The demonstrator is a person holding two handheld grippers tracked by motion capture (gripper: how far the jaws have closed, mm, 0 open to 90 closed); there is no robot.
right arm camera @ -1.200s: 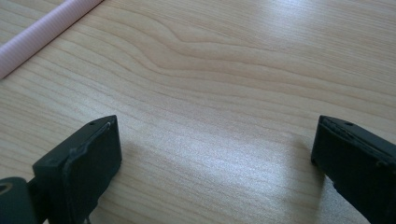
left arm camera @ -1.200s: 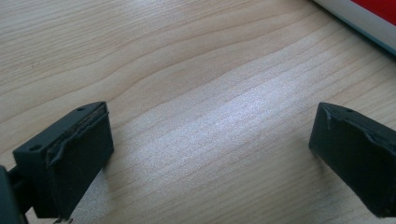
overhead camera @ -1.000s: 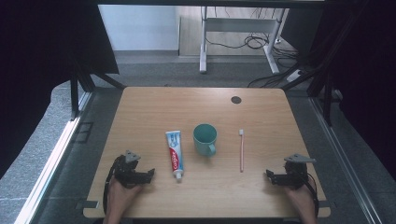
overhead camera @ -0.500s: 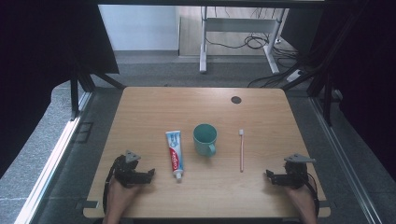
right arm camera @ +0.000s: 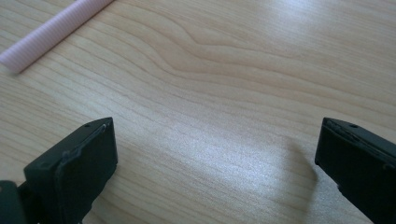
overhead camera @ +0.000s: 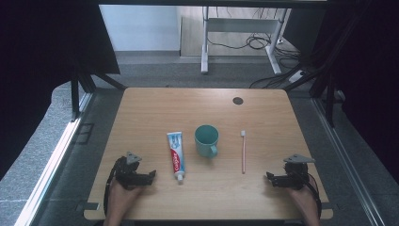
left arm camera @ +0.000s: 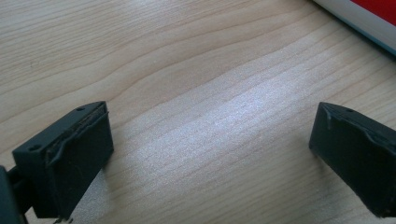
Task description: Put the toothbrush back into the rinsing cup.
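Left gripper (overhead camera: 149, 175): rests on the table (overhead camera: 155, 108) at the near left corner, jaws wide apart with nothing but bare wood between them, pointing inward toward the tube.
Right gripper (overhead camera: 269, 176): rests at the near right corner, jaws likewise spread and empty, pointing inward toward the middle of the table.
Tube (overhead camera: 176, 150): toothpaste, flat on the wood, left of the mug, cap end toward the person; in the left gripper view its edge (left arm camera: 369, 16) cuts across the top right corner.
Mug (overhead camera: 206, 140): teal, upright, mouth open, handle toward the person, standing between tube and brush, touching neither.
Brush (overhead camera: 243, 151): pink toothbrush, flat, right of the mug, head away from the person; its ribbed handle end (right arm camera: 56, 30) shows at the top left of the right gripper view.
Long axes: tube and brush both run near-to-far, roughly side by side, so each gripper's inward line crosses its item's length.
Which hand is nearer: left for the tube, whose cap lies near the left jaws; right for the brush, whose handle end is near but apart, ahead and to the inner side.
Key relation: each item lies inward and slightly forward of its own gripper, with the mug beyond as the likely place to put them.
Judged step: nothing grasped yet; work looks barely begun.
Risk: the thin brush may roll or skid as the jaws close across it.
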